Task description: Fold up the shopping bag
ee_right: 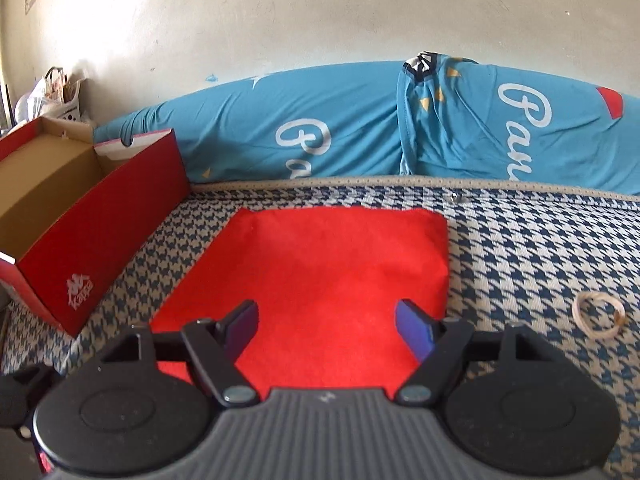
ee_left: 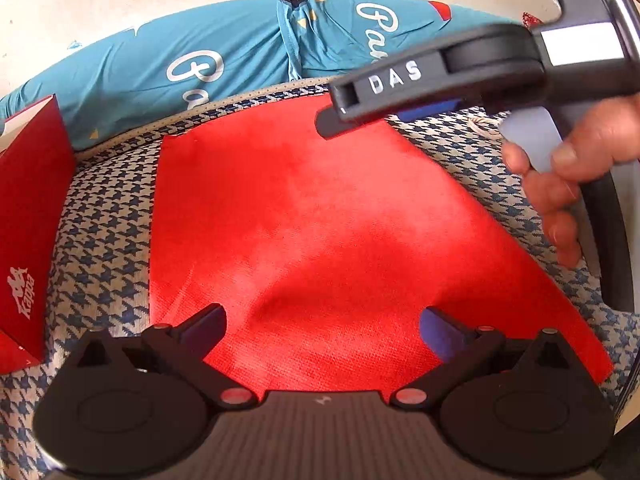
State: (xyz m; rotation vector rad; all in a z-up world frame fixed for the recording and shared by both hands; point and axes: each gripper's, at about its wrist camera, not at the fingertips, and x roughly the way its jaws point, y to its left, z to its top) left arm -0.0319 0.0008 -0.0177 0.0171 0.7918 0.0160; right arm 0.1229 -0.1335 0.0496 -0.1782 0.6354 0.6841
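The red fabric shopping bag (ee_left: 304, 216) lies flat on a blue-and-white houndstooth surface (ee_left: 104, 224). My left gripper (ee_left: 323, 330) hovers over the bag's near edge, open, with nothing between its blue pads. In the left wrist view the right gripper's finger (ee_left: 384, 96), marked DAS, reaches over the bag's far right corner, held by a hand (ee_left: 568, 184). In the right wrist view the bag (ee_right: 320, 276) looks like a compact rectangle, and my right gripper (ee_right: 326, 330) stands open above its near part.
An open red Kappa shoebox (ee_right: 80, 224) sits to the left of the bag, also seen as the shoebox (ee_left: 28, 216). A blue printed cloth (ee_right: 360, 136) runs along the back by the wall. A rubber band (ee_right: 598, 316) lies at the right.
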